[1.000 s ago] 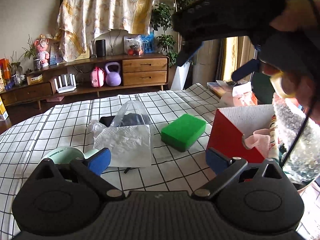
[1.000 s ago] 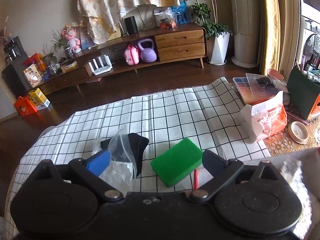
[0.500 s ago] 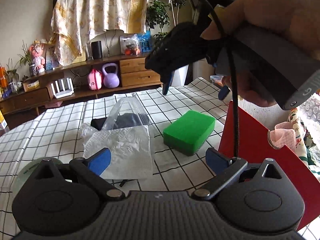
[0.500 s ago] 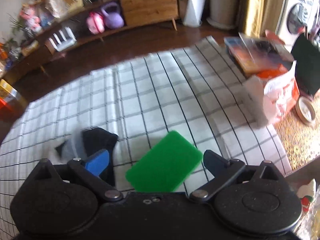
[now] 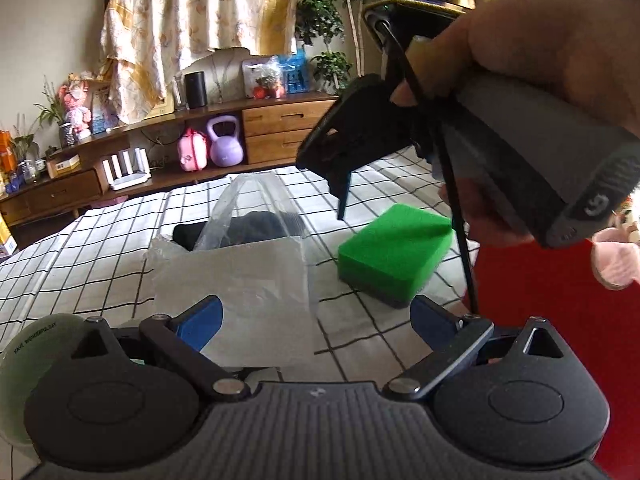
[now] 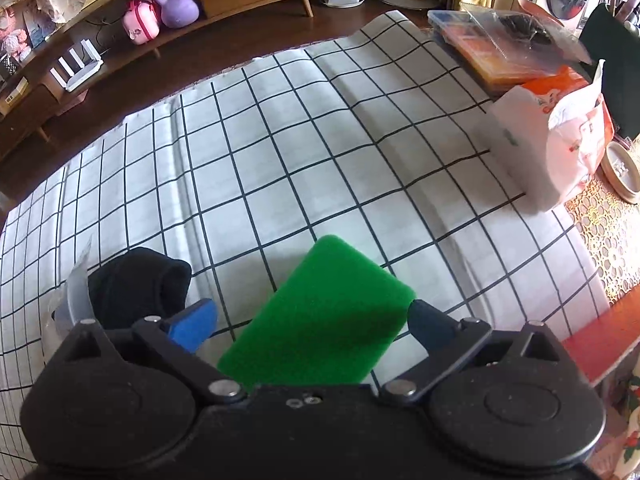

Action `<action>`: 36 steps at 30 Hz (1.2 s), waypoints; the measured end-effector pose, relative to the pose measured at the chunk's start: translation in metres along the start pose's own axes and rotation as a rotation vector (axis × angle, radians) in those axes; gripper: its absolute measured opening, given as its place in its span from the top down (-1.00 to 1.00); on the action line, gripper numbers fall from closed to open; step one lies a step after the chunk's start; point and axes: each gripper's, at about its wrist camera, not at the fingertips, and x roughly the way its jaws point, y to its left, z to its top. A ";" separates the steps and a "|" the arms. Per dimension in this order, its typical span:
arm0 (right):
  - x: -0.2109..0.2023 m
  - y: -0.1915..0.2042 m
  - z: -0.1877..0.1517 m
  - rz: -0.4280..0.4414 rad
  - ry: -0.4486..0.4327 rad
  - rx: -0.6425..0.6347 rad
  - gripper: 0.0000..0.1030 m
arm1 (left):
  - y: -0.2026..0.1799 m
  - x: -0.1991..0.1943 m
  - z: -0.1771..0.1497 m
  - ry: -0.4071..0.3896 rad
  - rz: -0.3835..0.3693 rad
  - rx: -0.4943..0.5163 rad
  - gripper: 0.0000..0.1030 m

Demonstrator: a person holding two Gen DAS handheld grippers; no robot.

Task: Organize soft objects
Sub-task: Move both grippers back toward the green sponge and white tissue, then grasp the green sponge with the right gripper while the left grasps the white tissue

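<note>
Sponge (image 5: 394,254) first, in the left wrist view: a green foam block with rounded corners and a darker underside lies flat on the checked cloth (image 5: 100,248) right of centre, its long axis running from lower left to upper right, and its right end is cut off by a black cable and a red box (image 5: 532,300) that fills the lower right edge. Above it the right gripper (image 5: 344,184) hangs in a person's hand (image 5: 560,52); only one dark finger shows edge-on, so its spread cannot be read from this side. Centre frame holds a crinkled clear plastic bag (image 5: 248,264) with a white sheet inside, which partly hides a black fabric bundle (image 5: 256,224) behind it. The left gripper (image 5: 316,318) has its blue-padded fingers spread wide and holds nothing; a pale green round thing at lower left is mostly hidden by its body. In the right wrist view the sponge (image 6: 320,320) sits low in the frame between the widely parted fingers of the right gripper (image 6: 312,320), neither pad touching it; its near end vanishes under the gripper body, and its long axis tilts from lower left to upper right. The black bundle (image 6: 136,292), soft and rolled, lies at lower left beside a clear, blurred sliver of the bag.
</note>
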 end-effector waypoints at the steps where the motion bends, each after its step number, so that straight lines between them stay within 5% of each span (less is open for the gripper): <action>1: 0.001 0.001 -0.001 -0.003 -0.004 -0.002 -0.98 | 0.001 0.002 -0.001 0.000 0.009 -0.003 -0.88; 5: 0.005 0.002 -0.003 -0.011 -0.015 -0.021 -0.97 | 0.003 0.014 -0.004 0.019 0.037 -0.013 -0.44; 22: 0.005 -0.003 -0.010 0.017 -0.059 -0.038 -0.91 | 0.029 0.018 0.009 -0.002 0.082 -0.248 -0.32; 28: 0.004 -0.004 -0.011 0.024 -0.070 -0.034 -0.87 | 0.039 0.033 0.012 0.062 0.078 -0.337 0.17; 35: -0.003 -0.004 -0.014 0.019 -0.096 -0.051 -0.43 | 0.046 0.037 0.005 0.087 0.091 -0.358 0.65; 36: -0.005 -0.004 -0.015 0.024 -0.103 -0.055 -0.13 | 0.047 0.036 0.005 0.085 0.089 -0.357 0.66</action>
